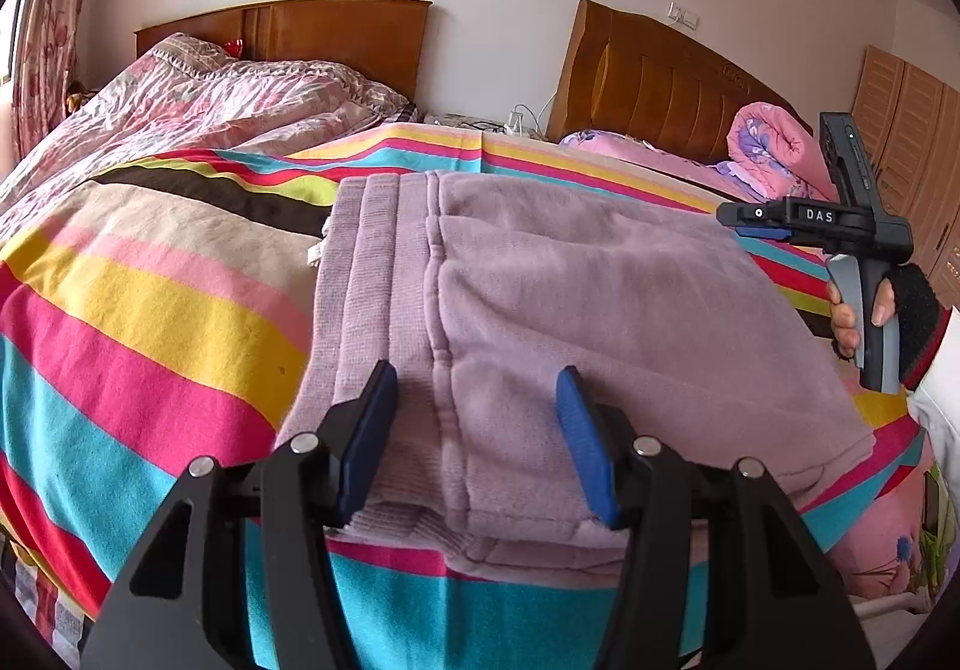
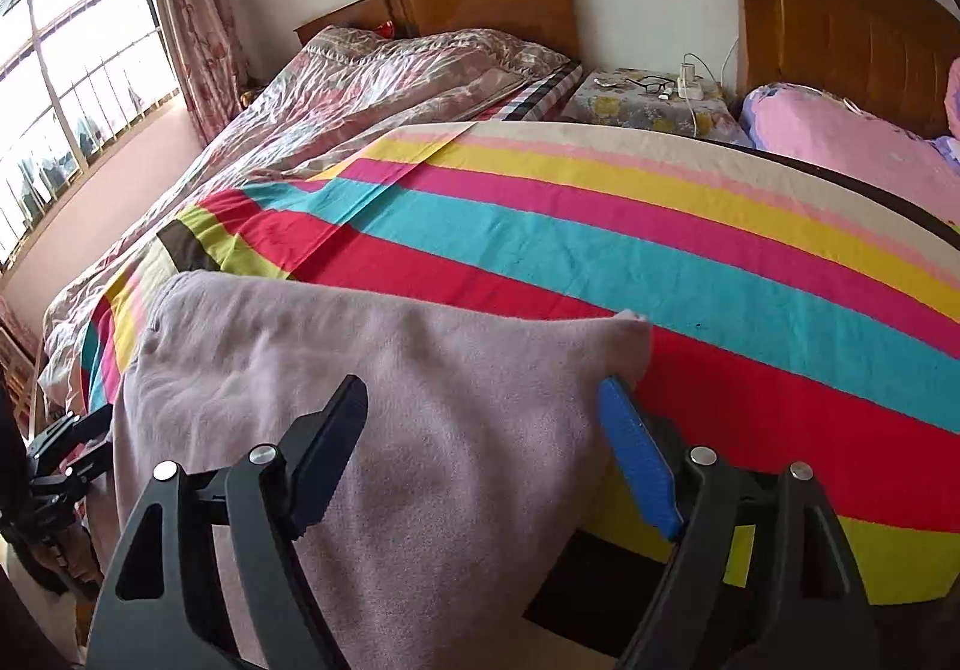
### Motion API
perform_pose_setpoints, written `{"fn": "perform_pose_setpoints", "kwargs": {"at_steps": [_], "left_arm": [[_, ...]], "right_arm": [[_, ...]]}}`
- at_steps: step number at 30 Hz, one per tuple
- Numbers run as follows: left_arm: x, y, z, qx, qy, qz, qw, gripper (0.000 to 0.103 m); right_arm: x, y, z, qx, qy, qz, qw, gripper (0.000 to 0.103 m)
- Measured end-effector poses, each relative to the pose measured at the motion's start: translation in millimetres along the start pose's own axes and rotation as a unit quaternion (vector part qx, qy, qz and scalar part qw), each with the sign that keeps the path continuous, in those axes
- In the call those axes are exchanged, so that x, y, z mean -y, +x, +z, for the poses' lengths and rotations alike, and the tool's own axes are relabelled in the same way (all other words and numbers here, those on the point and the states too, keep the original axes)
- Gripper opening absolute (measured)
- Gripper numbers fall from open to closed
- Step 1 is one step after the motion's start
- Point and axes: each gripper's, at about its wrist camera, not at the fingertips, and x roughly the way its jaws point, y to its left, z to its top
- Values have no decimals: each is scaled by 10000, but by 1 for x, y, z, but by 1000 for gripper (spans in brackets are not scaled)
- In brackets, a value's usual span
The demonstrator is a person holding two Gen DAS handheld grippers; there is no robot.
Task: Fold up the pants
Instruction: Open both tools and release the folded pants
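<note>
Jaws of both grippers stand apart, clamped on nothing. Largest is the bed's striped multicolour cotton sheet (image 1: 150,322), with the folded lilac fleece pants (image 1: 570,298) lying flat across its near edge. Over the ribbed waistband end sits the left gripper (image 1: 477,430), its blue pads either side of a seam, whether touching the cloth is unclear. At the other end, the right gripper (image 2: 492,454) hovers above the pants' corner.
</note>
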Motion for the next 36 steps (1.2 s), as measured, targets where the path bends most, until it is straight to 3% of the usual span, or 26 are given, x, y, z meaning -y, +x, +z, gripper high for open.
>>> {"fn": "perform_pose_setpoints", "kwargs": {"at_steps": [2, 5, 7, 8, 10, 11, 12, 15, 20, 21, 23, 25, 27, 31, 34, 36], "left_arm": [[1, 0, 1, -14, 25, 30, 10000, 55], [2, -1, 2, -19, 22, 50, 10000, 55], [3, -2, 3, -43, 25, 42, 10000, 55], [3, -1, 4, -64, 23, 35, 10000, 55], [4, -1, 6, -102, 43, 42, 9999, 55], [4, -1, 6, -114, 69, 60, 9999, 55], [5, -1, 6, -117, 88, 80, 9999, 55], [6, 0, 7, -119, 84, 140, 9998, 55], [8, 0, 6, -136, 115, 175, 9997, 56], [8, 0, 6, -148, 129, 182, 9996, 56], [8, 1, 6, -158, 145, 176, 9996, 56], [8, 1, 6, -165, 158, 187, 9996, 56], [10, 1, 6, -174, 198, 246, 9994, 56], [16, 4, 8, -220, 291, 408, 9985, 57], [21, 5, 7, -233, 367, 541, 9976, 57], [22, 5, 7, -241, 407, 597, 9971, 57]], "right_arm": [[-19, 1, 3, -72, -299, 315, 9990, 78], [-53, 20, -3, -541, -1099, 884, 9885, 86], [-44, 42, -3, -942, -1254, 103, 9876, 86], [-30, 46, 0, -907, -1084, -204, 9897, 86], [-2, 27, 10, -307, -507, -555, 9967, 81], [6, 14, 13, -6, -282, -918, 9954, 83], [8, 3, 14, 195, -165, -996, 9947, 84], [-12, -10, 4, 164, -599, -574, 9964, 84], [-54, -19, -42, -238, -1709, 110, 9849, 87], [-52, -15, -51, -378, -1791, 108, 9830, 87], [-30, -6, -63, -636, -1528, -320, 9857, 88], [-1, -17, -63, -411, -632, -390, 9964, 89], [-3, -36, -65, 0, -474, -870, 9951, 88], [-54, -60, -83, 251, -1117, -306, 9929, 88], [-89, -57, -106, -126, -1681, 356, 9850, 91], [-94, -45, -121, -532, -1726, 186, 9834, 91]]}}
